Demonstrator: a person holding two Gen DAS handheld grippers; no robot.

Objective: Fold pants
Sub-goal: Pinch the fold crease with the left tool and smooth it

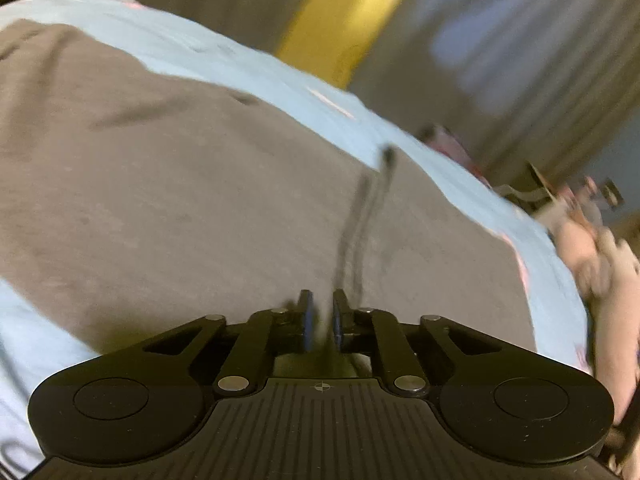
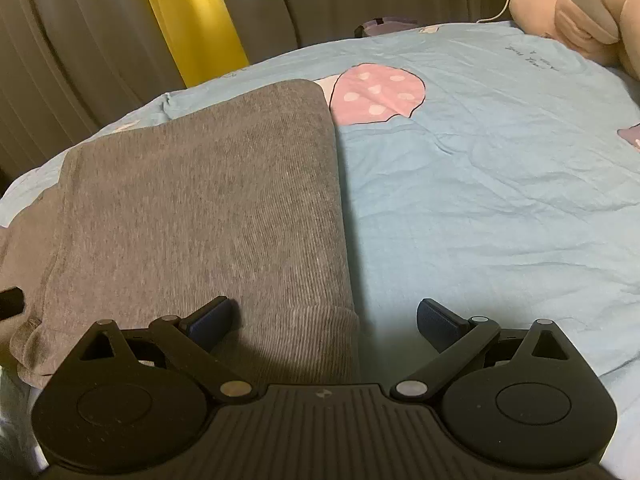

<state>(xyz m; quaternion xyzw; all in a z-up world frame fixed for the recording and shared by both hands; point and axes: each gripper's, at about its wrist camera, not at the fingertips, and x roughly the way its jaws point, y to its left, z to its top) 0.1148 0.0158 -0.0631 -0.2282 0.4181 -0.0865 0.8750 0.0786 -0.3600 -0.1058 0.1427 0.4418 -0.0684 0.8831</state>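
Matt ribbed knit cloth pants [image 2: 208,200].

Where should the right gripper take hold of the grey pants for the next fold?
Probably at the ribbed cuff, the near corner of the grey pants lying flat on the blue sheet. Its free right edge sits between the open right gripper fingers, so come in low from that side.

Blue bedsheet [image 2: 500,184], pink plush toy [image 2: 576,20], yellow curtain [image 2: 192,16] behind.
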